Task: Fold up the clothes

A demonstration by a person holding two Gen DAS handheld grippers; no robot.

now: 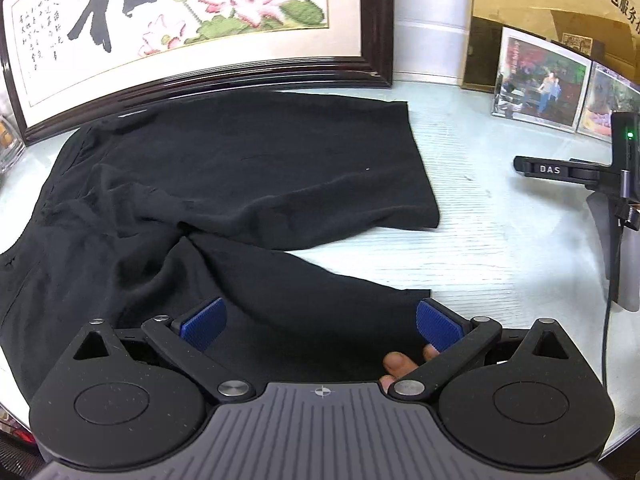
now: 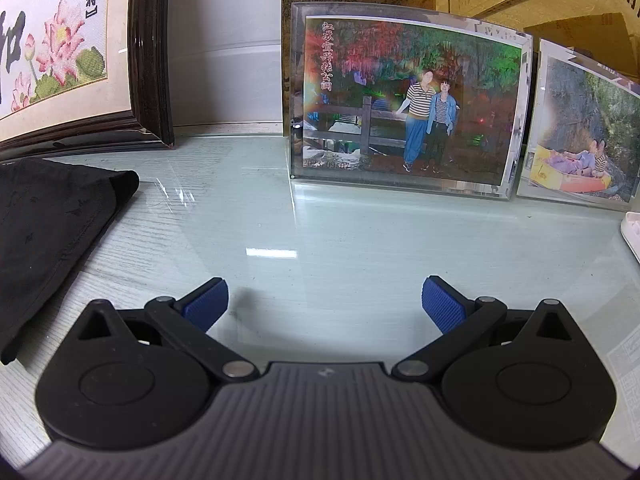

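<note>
- Left gripper: wide open, blue pads spread well apart, holding nothing. It hangs low over the near leg of the shorts, one pad over the cloth, the other at the leg's hem corner.
- Fingers of a hand show beneath the left gripper, just beside the right-hand pad, against the dark cloth.
- Shorts: black, laid on the surface with the waist to the left of the left wrist view and both legs running right. The far leg lies fairly flat; the near leg is angled away from it, with bare surface showing between the two hems. Wrinkles gather where the legs meet.
- Right gripper: wide open, empty, held over bare surface. In the left wrist view its body shows at the right edge, well apart from the shorts, with a green light lit.
- From the right wrist view, a leg end of the shorts lies to the left of the right gripper, not touching it.
- Surface: pale, glossy, with a faint grain and reflections.
- Framed picture: dark frame, calligraphy and pink lotus flowers, standing at the back; the shorts' far edge lies just beside its lower rail.
- Two clear photo stands stand at the back right, side by side, well apart from the shorts.
- Gold plaque with dark characters stands behind the photo stands.
</note>
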